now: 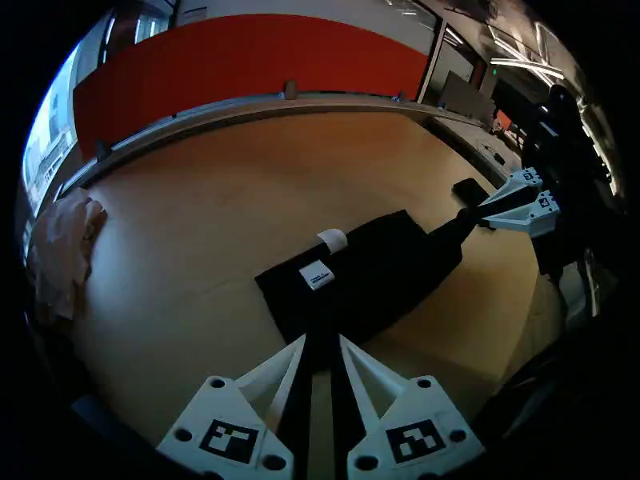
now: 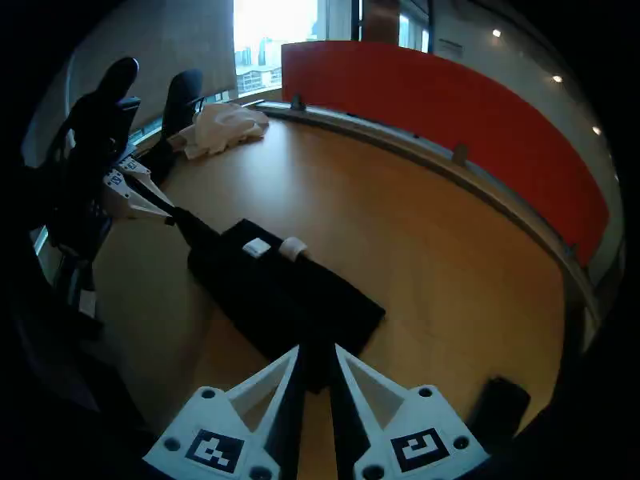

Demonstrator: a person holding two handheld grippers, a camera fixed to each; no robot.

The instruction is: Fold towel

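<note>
Across the middle of the table (image 1: pixel 200 240) lies the black towel (image 1: pixel 360 272), pulled long between my two grippers. My left gripper (image 1: pixel 320 356) is clamped on one short end, my right gripper (image 2: pixel 318 360) pinches the opposite end. To fold cleanly I should hold both ends level and taut, then carry one over the other, edges matched. The cloth looks soft, matte and limp, with a white tag (image 1: pixel 318 277); the table's wood is smooth and glossy
</note>
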